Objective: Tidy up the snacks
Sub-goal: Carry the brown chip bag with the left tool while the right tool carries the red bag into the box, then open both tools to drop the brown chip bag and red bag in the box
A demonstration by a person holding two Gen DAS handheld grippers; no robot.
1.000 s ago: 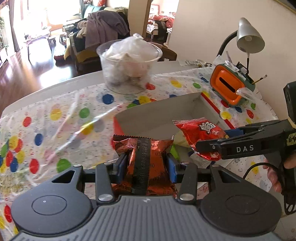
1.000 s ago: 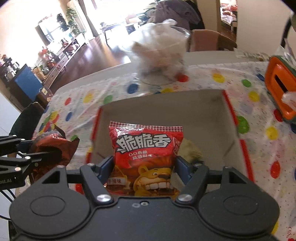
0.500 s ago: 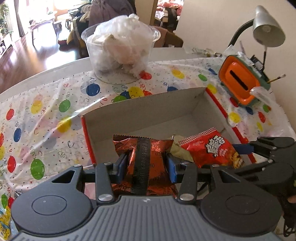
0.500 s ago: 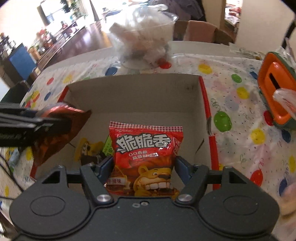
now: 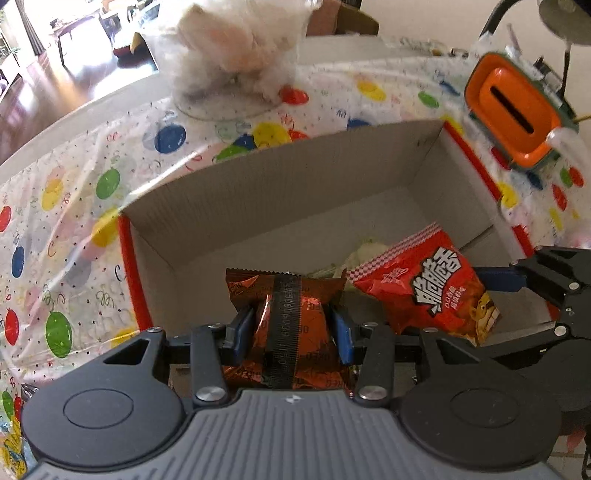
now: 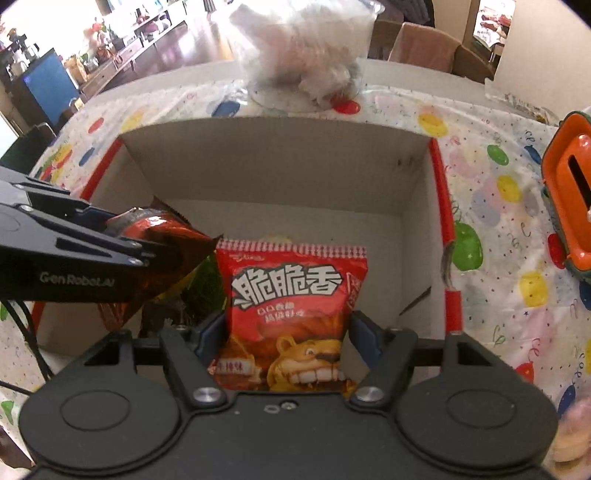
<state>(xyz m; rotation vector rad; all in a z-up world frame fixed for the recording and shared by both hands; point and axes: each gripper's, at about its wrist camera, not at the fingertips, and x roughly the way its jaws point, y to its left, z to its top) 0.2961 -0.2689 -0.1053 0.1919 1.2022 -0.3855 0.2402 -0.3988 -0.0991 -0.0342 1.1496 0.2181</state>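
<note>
**A:** Start with the big things — what's on the table?

**B:** A tablecloth (image 5: 74, 192) with coloured balloon dots covers it. On that sits an open cardboard box (image 6: 277, 166) with red outer sides, filling the middle of both wrist views. Beyond its far wall, at twelve o'clock, stands a clear plastic tub (image 6: 306, 55) stuffed with crumpled white bags, blurred. At two o'clock from the box is an orange tissue holder (image 5: 513, 107), well apart from the rim, with a desk lamp (image 5: 561, 22) behind it.

**A:** And the snacks?

**B:** The right gripper (image 6: 286, 332) is clenched on a red snack packet (image 6: 291, 306) with a cartoon lion, pads pressing both side edges, held above the box's near half. The left gripper (image 5: 291, 328) is clamped on a copper-brown foil packet (image 5: 288, 314), seam side facing the camera, also over the box interior.

**A:** Anything in the way?

**B:** The two packets are close — in the right wrist view the brown one comes in from nine o'clock, its corner just beside the red packet's top left edge. Whether they touch, I can't tell. Below them, on the box floor, lie more wrappers (image 6: 199, 288), green and yellow, mostly hidden behind the held packets. The far half of the box floor is bare cardboard.
</note>
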